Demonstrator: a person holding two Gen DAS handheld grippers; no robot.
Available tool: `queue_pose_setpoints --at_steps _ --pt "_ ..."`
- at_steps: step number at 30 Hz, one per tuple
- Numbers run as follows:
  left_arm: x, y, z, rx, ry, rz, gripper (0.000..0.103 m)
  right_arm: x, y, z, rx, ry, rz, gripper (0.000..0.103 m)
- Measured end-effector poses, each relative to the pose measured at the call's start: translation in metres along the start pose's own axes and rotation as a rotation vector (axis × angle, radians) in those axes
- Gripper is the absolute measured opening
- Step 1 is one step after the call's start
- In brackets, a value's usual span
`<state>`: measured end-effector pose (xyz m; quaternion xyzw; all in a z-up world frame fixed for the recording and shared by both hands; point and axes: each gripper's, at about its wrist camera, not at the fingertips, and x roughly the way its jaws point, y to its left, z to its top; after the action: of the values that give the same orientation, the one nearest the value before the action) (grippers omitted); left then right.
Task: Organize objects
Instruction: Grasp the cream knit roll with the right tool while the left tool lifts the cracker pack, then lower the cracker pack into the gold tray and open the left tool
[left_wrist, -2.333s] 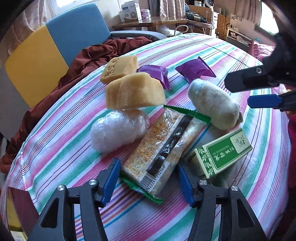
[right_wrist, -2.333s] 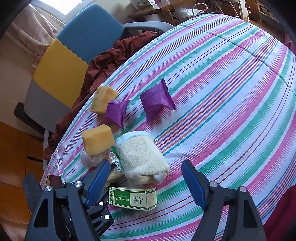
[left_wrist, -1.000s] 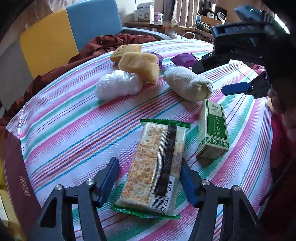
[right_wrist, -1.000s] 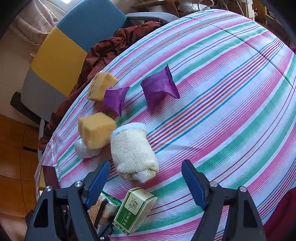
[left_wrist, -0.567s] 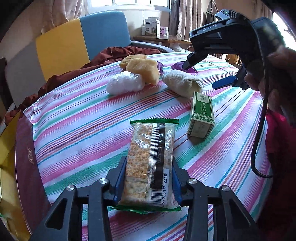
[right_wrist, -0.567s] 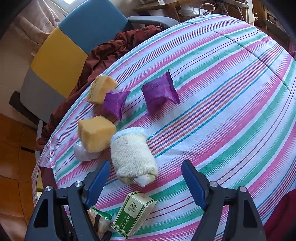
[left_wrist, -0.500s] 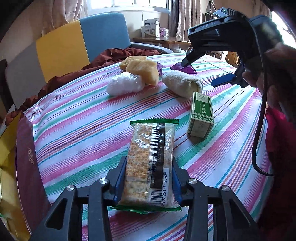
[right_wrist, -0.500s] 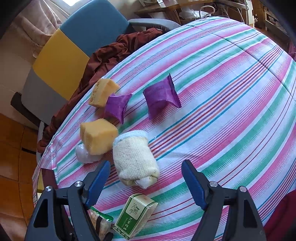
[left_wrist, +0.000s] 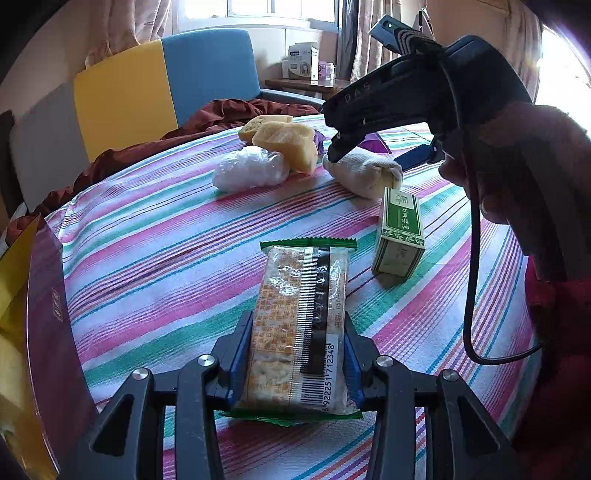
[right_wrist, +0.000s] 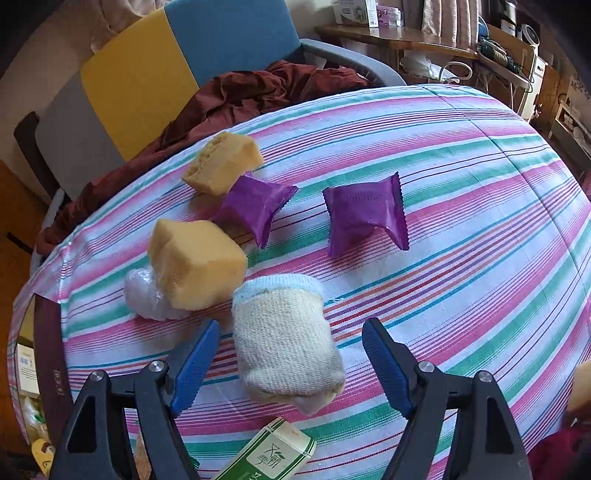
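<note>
My left gripper (left_wrist: 295, 354) is shut on a cracker packet (left_wrist: 299, 325) with green ends, its blue pads pressing both long sides, just above the striped tablecloth (left_wrist: 166, 229). A green box (left_wrist: 400, 232) lies to its right. My right gripper (right_wrist: 290, 363) is open above the rolled cream sock (right_wrist: 284, 339), which lies between its fingers without touching them. In the left wrist view the right gripper (left_wrist: 384, 151) hovers over the sock (left_wrist: 364, 173). Two yellow sponges (right_wrist: 199, 262) (right_wrist: 221, 162), two purple sachets (right_wrist: 255, 206) (right_wrist: 365, 214) and a white plastic bundle (right_wrist: 147, 295) lie beyond.
A dark maroon box (left_wrist: 51, 332) with yellow contents stands at the table's left edge. A blue, yellow and grey chair (right_wrist: 166, 59) with a dark red cloth (right_wrist: 258, 88) is behind the table. A person's hand (left_wrist: 517, 166) holds the right gripper. A side table with boxes stands at the back.
My left gripper closed on the cracker packet and drew it nearer the front edge. The right gripper rolled and moved lower over the sock, still open.
</note>
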<state>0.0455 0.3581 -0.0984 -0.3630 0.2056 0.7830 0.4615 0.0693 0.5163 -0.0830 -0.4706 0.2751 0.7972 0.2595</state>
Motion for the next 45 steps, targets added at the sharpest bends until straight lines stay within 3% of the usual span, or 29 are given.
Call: queue_pose_setpoints --at_steps 1,4,19,26,31,34,40,45 --pt "0.0 0.0 0.0 -0.001 -0.001 -0.001 0.044 0.002 0.0 0.0 -0.005 0.008 -0.002 0.08" --pt "0.0 0.001 -0.001 -0.002 -0.003 -0.003 0.044 0.01 0.001 -0.001 -0.038 0.037 -0.015 0.055" --pt "-0.015 -0.005 -0.002 -0.004 0.031 0.037 0.043 0.009 0.009 -0.005 -0.124 0.034 -0.059 0.054" --pt "-0.068 0.003 0.005 -0.048 -0.051 0.016 0.043 0.008 0.01 -0.007 -0.152 0.031 -0.075 0.054" --pt "-0.123 0.052 0.015 -0.195 -0.116 0.045 0.043 0.008 0.011 -0.009 -0.172 0.029 -0.093 0.054" --pt "-0.148 0.1 0.015 -0.277 -0.119 0.113 0.043 0.008 0.013 -0.011 -0.185 0.026 -0.107 0.054" --pt "-0.157 0.204 -0.006 -0.418 -0.047 0.285 0.043 0.01 0.018 -0.012 -0.2 0.023 -0.123 0.054" --pt "-0.132 0.273 -0.039 -0.626 0.077 0.272 0.043 0.01 0.021 -0.012 -0.212 0.022 -0.132 0.054"
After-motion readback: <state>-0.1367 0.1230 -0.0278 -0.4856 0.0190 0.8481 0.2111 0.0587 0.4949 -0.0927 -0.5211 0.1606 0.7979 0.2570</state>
